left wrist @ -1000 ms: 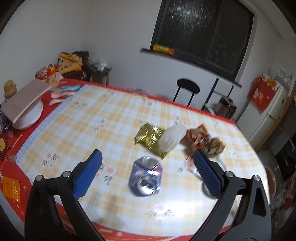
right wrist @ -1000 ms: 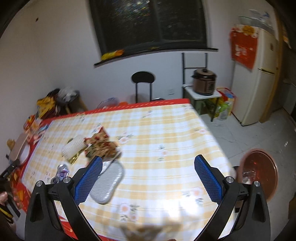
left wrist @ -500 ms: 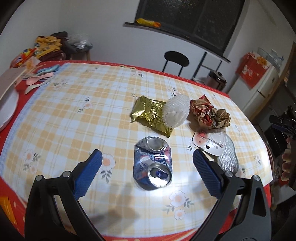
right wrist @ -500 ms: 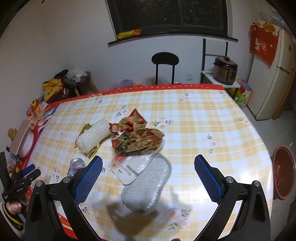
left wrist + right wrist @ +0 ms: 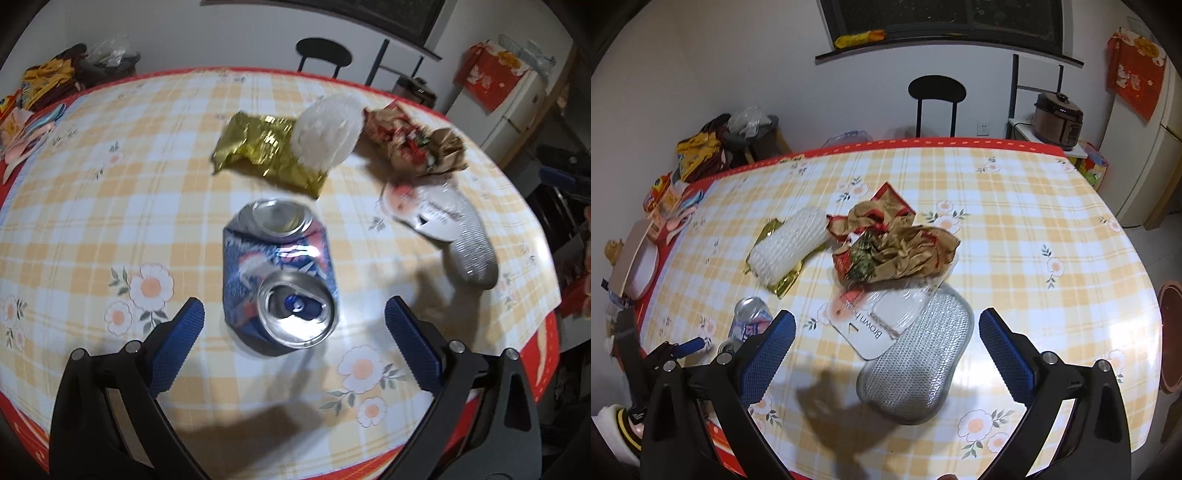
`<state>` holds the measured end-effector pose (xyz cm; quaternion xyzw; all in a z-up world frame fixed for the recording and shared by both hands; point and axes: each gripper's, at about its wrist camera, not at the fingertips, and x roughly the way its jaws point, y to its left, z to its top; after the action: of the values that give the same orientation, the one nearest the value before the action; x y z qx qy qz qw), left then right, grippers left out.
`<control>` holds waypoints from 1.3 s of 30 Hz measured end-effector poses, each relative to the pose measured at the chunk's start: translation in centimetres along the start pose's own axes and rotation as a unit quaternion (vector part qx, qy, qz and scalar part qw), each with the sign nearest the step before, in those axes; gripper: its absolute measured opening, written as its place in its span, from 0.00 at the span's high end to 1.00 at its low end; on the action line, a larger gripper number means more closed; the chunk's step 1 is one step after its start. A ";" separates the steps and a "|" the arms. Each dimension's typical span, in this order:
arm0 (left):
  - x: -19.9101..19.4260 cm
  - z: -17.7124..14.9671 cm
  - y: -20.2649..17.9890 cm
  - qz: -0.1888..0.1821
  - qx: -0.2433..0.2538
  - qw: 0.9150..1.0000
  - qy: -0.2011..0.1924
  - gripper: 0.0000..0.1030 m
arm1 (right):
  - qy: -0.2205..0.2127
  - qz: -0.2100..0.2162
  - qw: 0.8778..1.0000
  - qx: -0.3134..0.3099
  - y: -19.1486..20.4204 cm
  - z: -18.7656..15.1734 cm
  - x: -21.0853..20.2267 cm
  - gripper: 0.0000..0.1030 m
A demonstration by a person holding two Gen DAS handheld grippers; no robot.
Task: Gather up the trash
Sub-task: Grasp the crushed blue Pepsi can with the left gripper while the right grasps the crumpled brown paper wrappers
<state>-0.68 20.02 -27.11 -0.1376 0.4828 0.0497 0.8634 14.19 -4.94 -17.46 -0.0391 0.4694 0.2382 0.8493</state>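
Left gripper spread wide, empty; crushed soda can lies just ahead, centred between its fingers. Recommend lowering squarely and pinching the can's flattened sides. Right gripper likewise spread, empty.

black hand-held gripper, blue textured pads, silver screws

Crushed blue soda can lying flattened on the table, gold foil wrapper sitting under white foam netting, crumpled brown-red paper resting beside, plastic blister card overlapping silver mesh pad.
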 end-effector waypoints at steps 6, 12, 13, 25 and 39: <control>1.1 -0.1 1.3 -0.005 -0.059 0.998 0.011 0.06 | 0.013 -0.009 1.000 -0.003 0.0 -0.9 1.1 0.05; 2.0 0.3 0.7 0.010 -0.067 0.998 0.010 0.06 | 0.034 -0.035 0.999 0.000 -0.8 -2.8 2.9 0.05; 2.1 0.4 0.6 0.012 -0.065 0.998 0.009 0.06 | 0.039 -0.040 0.998 0.004 -1.1 -3.1 3.1 0.05; 3.2 -0.1 1.1 0.038 -0.074 0.996 0.017 0.07 | 0.043 -0.043 0.998 0.017 -2.2 -4.2 2.9 0.05; 2.9 -0.5 1.3 0.037 -0.068 0.997 0.013 0.14 | 0.022 -0.060 0.996 -0.058 -0.7 -1.5 2.7 0.05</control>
<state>0.16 20.94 -30.07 -0.1787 0.4942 0.1121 0.8433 14.50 -5.03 -20.58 -0.1211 0.4702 0.2127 0.8479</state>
